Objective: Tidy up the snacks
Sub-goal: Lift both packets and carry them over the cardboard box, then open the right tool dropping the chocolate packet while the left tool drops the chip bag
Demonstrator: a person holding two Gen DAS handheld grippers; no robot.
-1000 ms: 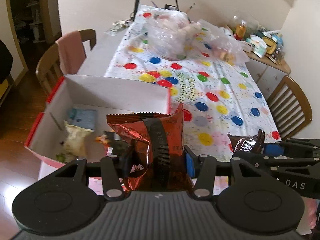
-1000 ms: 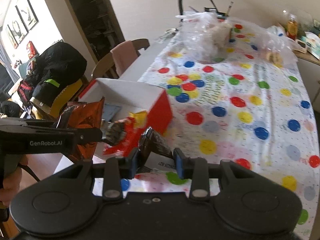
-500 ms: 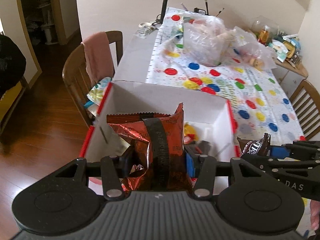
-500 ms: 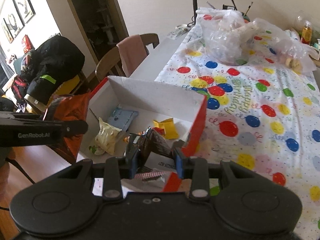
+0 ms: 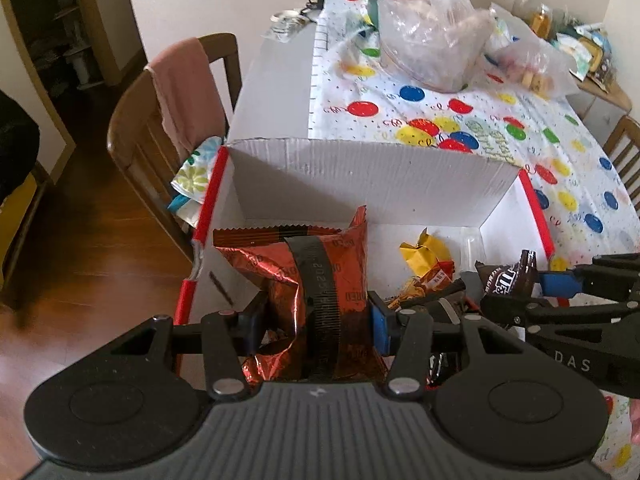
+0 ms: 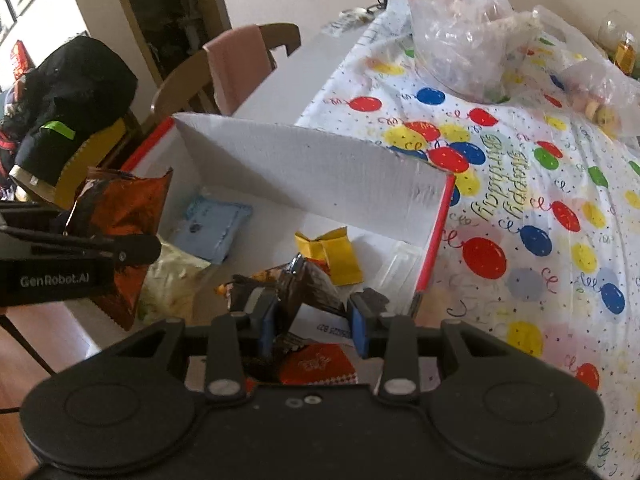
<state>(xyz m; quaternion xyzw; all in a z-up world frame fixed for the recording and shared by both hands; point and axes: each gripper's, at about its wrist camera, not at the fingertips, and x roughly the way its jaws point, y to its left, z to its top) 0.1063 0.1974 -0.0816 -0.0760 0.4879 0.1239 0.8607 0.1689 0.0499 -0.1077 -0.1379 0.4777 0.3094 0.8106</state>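
So both claws are loaded right now: the left gripper is clamped on a crinkly red-orange foil snack bag with a black stripe, held upright with its zigzag top edge up, and the right gripper is clenched on a small dark brown chocolate candy packet, which also shows in the left view poking out of the blue pads. Both hang just over the near end of the open white cardboard box with red edges, side by side, the foil bag at the box's left side and the brown packet more to the middle. Down in the box there's already a little pile: a folded yellow wrapper, a pale blue flat packet and a pale yellowish bag next to it. Past the box is the table with a white tablecloth covered in coloured balloons, and further back two crumpled clear plastic bags with stuff inside that I can't make out. Off to the left of the table is a wooden chair with a pink cloth draped over its back.
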